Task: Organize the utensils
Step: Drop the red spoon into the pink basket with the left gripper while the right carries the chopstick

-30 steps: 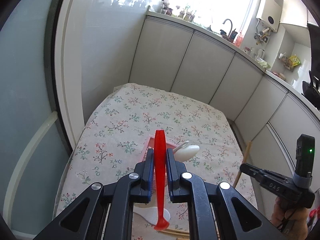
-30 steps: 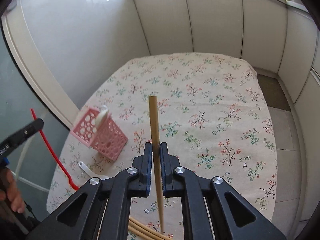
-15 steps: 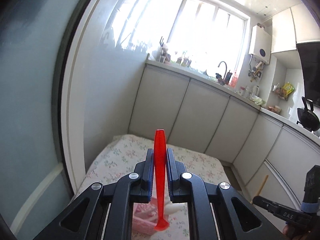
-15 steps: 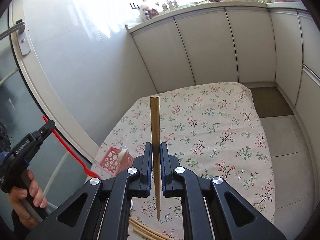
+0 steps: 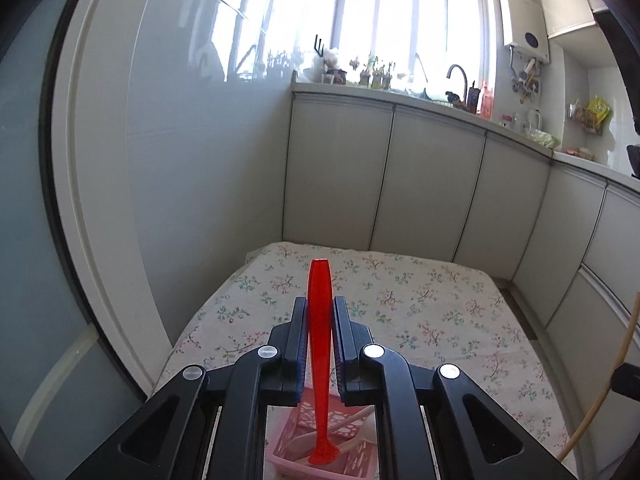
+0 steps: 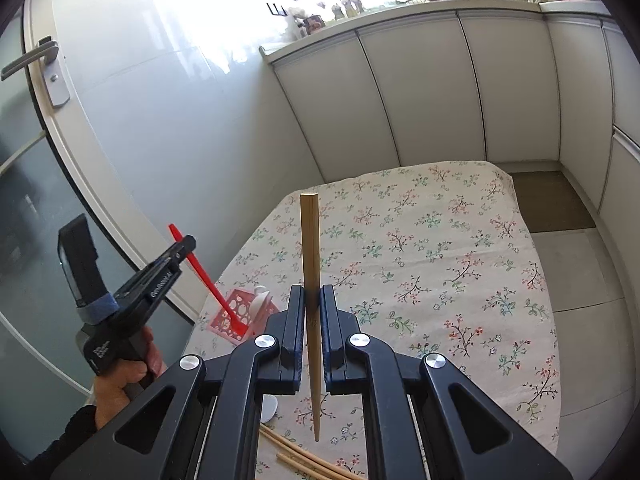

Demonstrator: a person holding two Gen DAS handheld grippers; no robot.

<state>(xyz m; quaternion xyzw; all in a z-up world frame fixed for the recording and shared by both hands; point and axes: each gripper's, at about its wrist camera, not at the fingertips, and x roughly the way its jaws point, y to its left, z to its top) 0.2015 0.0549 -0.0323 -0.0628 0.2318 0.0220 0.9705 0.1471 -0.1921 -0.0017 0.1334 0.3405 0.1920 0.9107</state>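
The left hand-held gripper [image 5: 320,320] pinches a red spoon [image 5: 319,344] upright, its bowl end hanging over the pink basket [image 5: 288,436], which holds white spoons [image 5: 352,436]. The right hand-held gripper [image 6: 311,312] pinches one wooden chopstick [image 6: 310,280]; more chopsticks [image 6: 304,460] lie beneath it on the flowered counter [image 6: 460,260], just right of the basket.

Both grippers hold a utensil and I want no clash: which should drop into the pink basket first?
Left. Its gripper holds the red utensil with the lower end already in the pink basket. The right gripper holds its chopstick off to the side.
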